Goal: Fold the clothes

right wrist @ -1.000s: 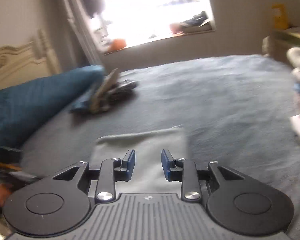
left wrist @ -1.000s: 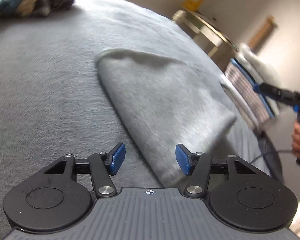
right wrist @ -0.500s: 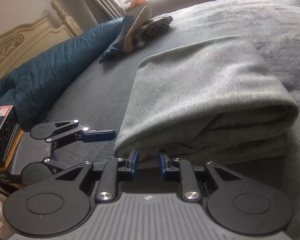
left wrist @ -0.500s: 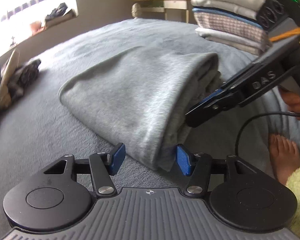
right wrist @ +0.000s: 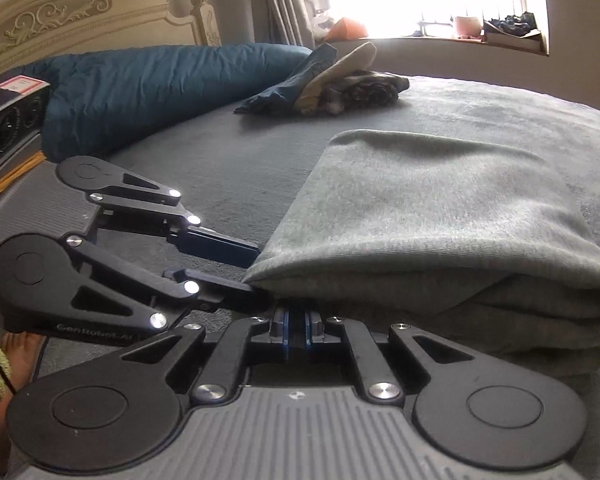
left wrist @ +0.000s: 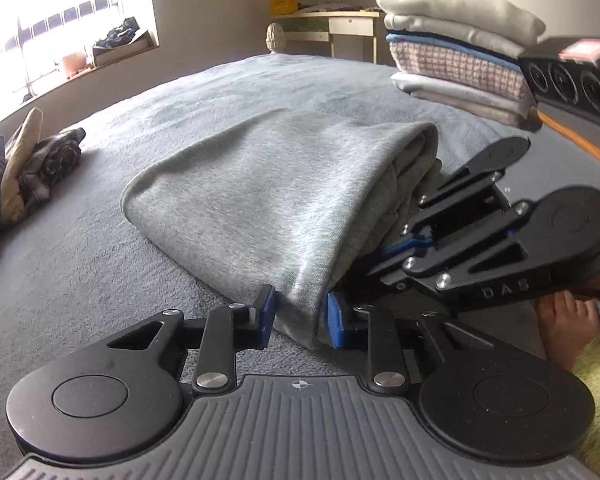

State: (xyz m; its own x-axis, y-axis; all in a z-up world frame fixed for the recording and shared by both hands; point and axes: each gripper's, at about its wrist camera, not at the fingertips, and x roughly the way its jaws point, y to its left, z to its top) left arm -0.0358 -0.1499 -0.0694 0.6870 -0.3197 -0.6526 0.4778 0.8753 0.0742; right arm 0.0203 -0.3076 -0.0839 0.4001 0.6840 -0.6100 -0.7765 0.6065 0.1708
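- Okay, left wrist view: we see the folded grey sweatshirt lying on the grey bedspread, near the bed's edge.
- Our left gripper has its blue pads on either side of the near corner of the fold, pads touching the cloth, so clamped on it.
- The right gripper comes in from the right with its blue fingers tucked under the open layered edge.
- Stack of folded clothes sits far right on the bed; a crumpled clothes pile lies far left.
- A bare foot shows on the floor, lower right.
- Now right wrist view: right gripper nearly closed, pinching a lower layer of the grey sweatshirt at its front edge.
- Left gripper straddles the left corner of the fold.
- Teal duvet and the clothes pile lie behind.
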